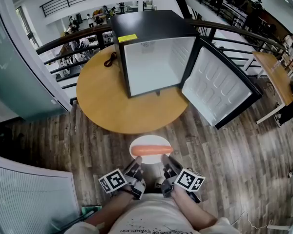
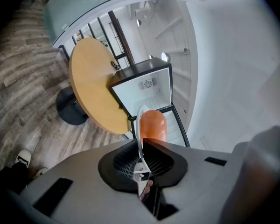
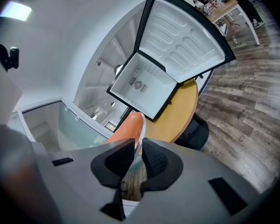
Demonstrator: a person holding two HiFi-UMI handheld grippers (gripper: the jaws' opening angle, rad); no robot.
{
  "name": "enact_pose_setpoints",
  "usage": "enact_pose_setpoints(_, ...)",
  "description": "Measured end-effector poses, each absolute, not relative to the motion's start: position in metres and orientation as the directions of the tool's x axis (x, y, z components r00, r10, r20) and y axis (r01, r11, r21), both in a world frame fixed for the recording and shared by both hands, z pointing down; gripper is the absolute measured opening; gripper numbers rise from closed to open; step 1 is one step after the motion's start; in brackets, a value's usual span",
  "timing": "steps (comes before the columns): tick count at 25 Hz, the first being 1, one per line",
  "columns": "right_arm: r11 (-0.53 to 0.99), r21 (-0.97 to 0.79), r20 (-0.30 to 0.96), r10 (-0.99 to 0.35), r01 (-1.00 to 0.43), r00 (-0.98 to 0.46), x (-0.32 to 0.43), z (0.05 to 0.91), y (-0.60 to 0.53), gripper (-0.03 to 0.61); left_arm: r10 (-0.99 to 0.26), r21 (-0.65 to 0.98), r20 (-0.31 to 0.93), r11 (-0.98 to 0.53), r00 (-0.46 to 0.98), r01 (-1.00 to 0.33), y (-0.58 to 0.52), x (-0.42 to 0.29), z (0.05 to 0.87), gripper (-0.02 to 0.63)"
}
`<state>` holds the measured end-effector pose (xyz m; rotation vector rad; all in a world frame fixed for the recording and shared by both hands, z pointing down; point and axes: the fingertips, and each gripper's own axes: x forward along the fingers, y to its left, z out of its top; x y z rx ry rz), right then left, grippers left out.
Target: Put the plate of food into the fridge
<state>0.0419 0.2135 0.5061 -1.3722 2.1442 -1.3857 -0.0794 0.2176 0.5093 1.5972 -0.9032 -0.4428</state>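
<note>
Both jaws pinch the white plate [image 1: 147, 140] with its sausage [image 1: 151, 150]: left gripper [image 1: 136, 168], right gripper [image 1: 167, 167], short of the round table [image 1: 105, 99]. On it, a mini fridge [image 1: 154, 57], door [image 1: 219, 84] open; yellow label [image 1: 127, 38] unreadable.

bright, even daylight throughout; strong fisheye bending with dark vignetted corners in both gripper views; no motion blur.

Carrier: round wooden table [image 1: 112, 106], stood on a dark pedestal base [image 2: 70, 110] on the plank floor [image 1: 49, 145] | On it: black mini fridge [image 1: 154, 57], upright toward the far right edge, its door [image 1: 217, 84] swung open past the right edge | black cord [image 1: 110, 59], lay at the far edge, just left of the mini fridge
</note>
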Motion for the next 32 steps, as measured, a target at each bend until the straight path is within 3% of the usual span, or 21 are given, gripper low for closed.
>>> enact_pose_setpoints(20, 0.076, -0.809, 0.281, -0.822, -0.583, -0.496, 0.010, 0.507, 0.209, 0.064, -0.723, 0.957, 0.196, -0.007, 0.663, -0.291, 0.210, -0.111, 0.516, 0.044)
enact_pose_setpoints(32, 0.085, -0.817, 0.283, -0.803, -0.571, -0.524, 0.024, 0.518, 0.138, 0.063, -0.738, 0.950, 0.218, 0.012, 0.638, -0.311, 0.143, -0.099, 0.527, 0.044)
